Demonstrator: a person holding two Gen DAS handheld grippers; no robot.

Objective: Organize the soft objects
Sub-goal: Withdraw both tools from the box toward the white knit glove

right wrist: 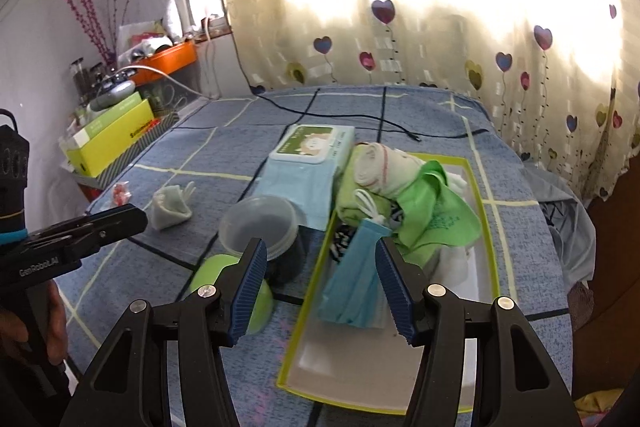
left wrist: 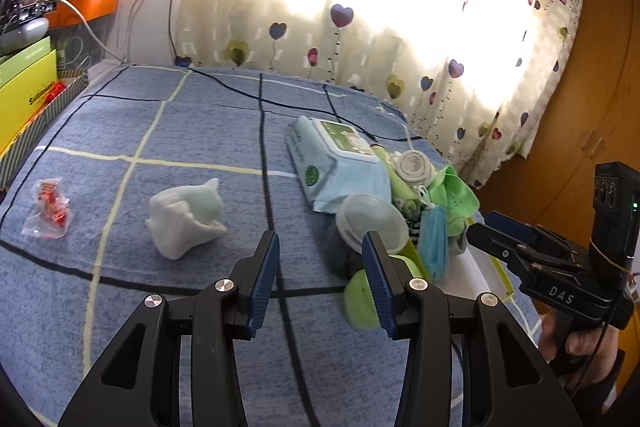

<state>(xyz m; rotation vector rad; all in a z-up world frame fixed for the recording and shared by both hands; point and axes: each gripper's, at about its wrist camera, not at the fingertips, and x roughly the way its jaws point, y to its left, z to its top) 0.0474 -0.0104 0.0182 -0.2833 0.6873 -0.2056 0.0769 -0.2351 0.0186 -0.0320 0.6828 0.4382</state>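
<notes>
On the blue checked bed stands a tray with a yellow-green rim [right wrist: 305, 323]. It holds a pile of soft things: a blue face mask [right wrist: 354, 283], a green cloth [right wrist: 436, 207], rolled white socks [right wrist: 384, 163] and an olive towel [right wrist: 352, 197]. My right gripper [right wrist: 320, 255] is open above the tray's near end. The mask lies below and between its jaws, and the pads do not press it. My left gripper [left wrist: 322, 247] is open over bare bedspread with nothing in it. A crumpled white sock [left wrist: 186, 219] lies to its left, and a red sweet wrapper [left wrist: 50, 209] lies farther left.
Left of the tray are a wet-wipes pack [right wrist: 308, 155], a clear lidded tub [right wrist: 260, 223] and a green round case [right wrist: 228, 275]. A black cable [left wrist: 256, 99] crosses the far bed. A yellow box [right wrist: 108, 139] stands at the left edge, heart-patterned curtains hang behind, and a wooden wardrobe [left wrist: 592, 75] is on the right.
</notes>
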